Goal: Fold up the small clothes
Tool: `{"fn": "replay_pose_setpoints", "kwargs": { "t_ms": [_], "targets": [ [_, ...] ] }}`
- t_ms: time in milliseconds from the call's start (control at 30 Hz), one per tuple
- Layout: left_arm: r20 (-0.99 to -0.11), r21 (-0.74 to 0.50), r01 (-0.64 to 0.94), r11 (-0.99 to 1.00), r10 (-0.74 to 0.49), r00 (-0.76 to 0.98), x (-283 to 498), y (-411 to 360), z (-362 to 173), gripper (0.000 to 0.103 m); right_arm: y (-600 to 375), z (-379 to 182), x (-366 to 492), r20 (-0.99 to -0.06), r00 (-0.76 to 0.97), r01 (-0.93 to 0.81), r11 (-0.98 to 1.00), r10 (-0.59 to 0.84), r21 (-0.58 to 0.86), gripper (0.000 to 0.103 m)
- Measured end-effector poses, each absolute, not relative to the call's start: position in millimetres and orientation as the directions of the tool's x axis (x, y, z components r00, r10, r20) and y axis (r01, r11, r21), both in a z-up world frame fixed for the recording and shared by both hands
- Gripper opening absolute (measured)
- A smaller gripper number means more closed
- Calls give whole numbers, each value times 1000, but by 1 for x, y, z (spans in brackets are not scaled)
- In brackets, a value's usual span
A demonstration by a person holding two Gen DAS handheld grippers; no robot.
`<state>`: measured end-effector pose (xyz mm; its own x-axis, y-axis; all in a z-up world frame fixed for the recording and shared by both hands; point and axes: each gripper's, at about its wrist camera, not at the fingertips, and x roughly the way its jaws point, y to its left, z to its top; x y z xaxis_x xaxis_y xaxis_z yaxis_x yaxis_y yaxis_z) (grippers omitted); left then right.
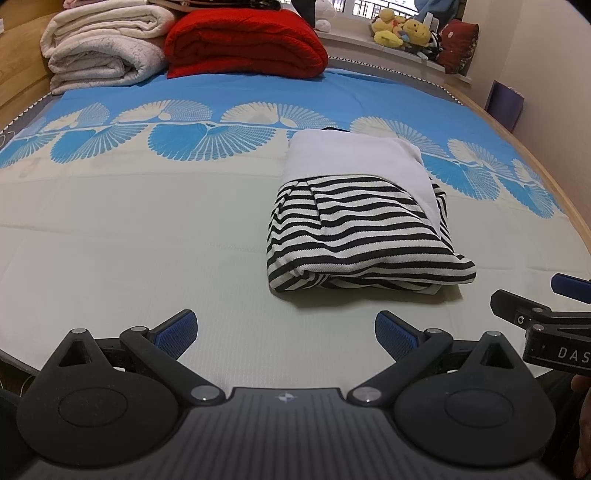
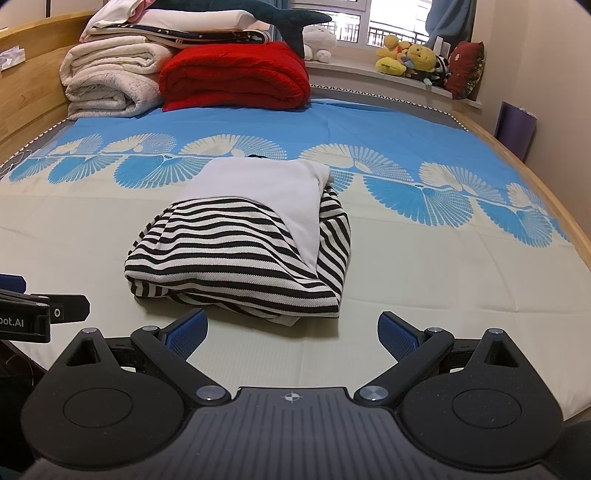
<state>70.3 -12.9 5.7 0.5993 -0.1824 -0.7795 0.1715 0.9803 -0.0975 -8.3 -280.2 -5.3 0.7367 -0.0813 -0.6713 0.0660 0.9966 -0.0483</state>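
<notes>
A small garment, black-and-white striped (image 1: 354, 236) with a plain white part (image 1: 351, 158) at its far end, lies folded into a compact bundle on the bed. The right wrist view shows the same garment (image 2: 236, 251) straight ahead. My left gripper (image 1: 286, 334) hovers open over the pale sheet, just short of the bundle's near edge and slightly left of it. My right gripper (image 2: 291, 334) is open too, close to the bundle's near edge, holding nothing. Each gripper's tip pokes into the other's view: the right gripper (image 1: 554, 317), the left gripper (image 2: 44, 310).
The bed sheet (image 1: 129, 240) is pale near me, blue with fan patterns farther off. Folded white blankets (image 1: 103, 48) and a red quilt (image 1: 243, 40) are stacked at the headboard end. Plush toys (image 1: 406, 33) sit on the window ledge. A wooden bed rim (image 1: 535, 155) runs along the right.
</notes>
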Motion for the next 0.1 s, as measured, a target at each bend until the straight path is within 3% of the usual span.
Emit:
{"fn": "replay_pose_setpoints", "kwargs": {
  "t_ms": [100],
  "targets": [
    [-778,-94,174,980,-181,602,70,-13,6,103,-280,-5,-8,-672,736,66,997,-82,-49,98]
  ]
}}
